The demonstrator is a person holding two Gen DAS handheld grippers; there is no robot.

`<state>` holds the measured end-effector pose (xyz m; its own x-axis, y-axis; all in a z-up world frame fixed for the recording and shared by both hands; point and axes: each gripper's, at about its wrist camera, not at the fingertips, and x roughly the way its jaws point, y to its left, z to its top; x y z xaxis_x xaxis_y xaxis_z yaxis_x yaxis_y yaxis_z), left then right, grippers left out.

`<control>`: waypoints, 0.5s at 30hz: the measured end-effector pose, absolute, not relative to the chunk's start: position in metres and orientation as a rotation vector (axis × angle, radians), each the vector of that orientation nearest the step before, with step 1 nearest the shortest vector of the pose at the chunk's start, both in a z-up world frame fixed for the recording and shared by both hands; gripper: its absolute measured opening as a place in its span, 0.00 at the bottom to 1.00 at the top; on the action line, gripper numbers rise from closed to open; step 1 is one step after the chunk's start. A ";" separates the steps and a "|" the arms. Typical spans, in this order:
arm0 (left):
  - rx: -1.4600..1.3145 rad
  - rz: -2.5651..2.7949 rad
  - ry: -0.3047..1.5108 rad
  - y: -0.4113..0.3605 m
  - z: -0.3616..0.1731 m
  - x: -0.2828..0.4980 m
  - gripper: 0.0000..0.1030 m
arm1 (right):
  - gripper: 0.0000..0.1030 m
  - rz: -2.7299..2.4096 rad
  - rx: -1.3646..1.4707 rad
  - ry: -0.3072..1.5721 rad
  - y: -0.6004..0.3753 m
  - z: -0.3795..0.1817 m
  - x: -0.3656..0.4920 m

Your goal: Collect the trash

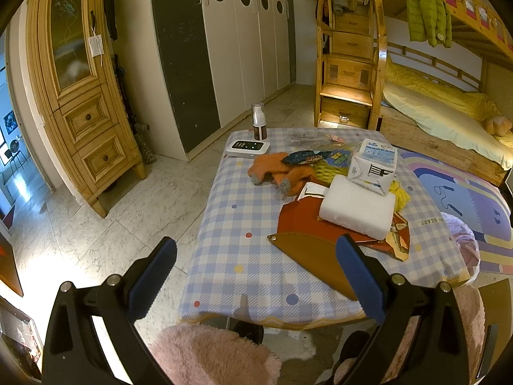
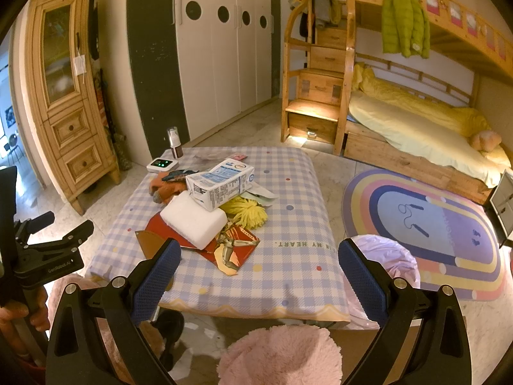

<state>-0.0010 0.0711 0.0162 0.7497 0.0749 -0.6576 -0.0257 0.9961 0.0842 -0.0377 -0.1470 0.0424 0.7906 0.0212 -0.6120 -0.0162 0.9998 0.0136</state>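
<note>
A heap of litter lies on the checked tablecloth [image 1: 237,250]: a flattened milk carton [image 1: 373,166] [image 2: 221,183] on a white foam block [image 1: 359,208] [image 2: 192,218], torn red paper [image 1: 298,218] [image 2: 237,247], a brown leather scrap [image 1: 314,260], a snack wrapper [image 1: 304,157] and a yellow pompom [image 2: 247,211]. My left gripper [image 1: 256,256] hovers open over the table's near edge, nothing between its fingers. My right gripper [image 2: 258,253] is also open and empty, just short of the red paper. A pink bag [image 2: 388,256] stands at the table's right side.
An orange plush thing [image 1: 279,173], a white device [image 1: 248,147] and a pump bottle [image 1: 259,122] sit at the table's far left. A pink fluffy seat [image 2: 282,353] is below the grippers. A wooden cabinet [image 1: 80,96], bunk bed [image 2: 416,122] and striped rug [image 2: 433,224] surround the table.
</note>
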 end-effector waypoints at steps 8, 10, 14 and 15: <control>0.095 0.035 0.733 0.064 0.006 0.010 0.94 | 0.94 -0.013 -0.002 0.629 -0.152 0.026 -0.021; 0.075 0.004 0.739 0.062 0.005 0.017 0.94 | 0.94 -0.020 0.006 0.618 -0.157 0.021 -0.016; 0.069 -0.064 0.750 0.048 0.001 0.031 0.94 | 0.94 -0.028 0.068 0.534 -0.173 0.017 -0.005; 0.073 -0.077 0.745 0.043 0.000 0.033 0.94 | 0.94 -0.020 0.103 0.497 -0.178 0.020 -0.004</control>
<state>0.0331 0.0430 -0.0003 0.7323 -0.0439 -0.6795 0.0958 0.9946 0.0390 -0.0036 -0.1778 0.0198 0.8787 0.0054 -0.4773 0.0445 0.9947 0.0932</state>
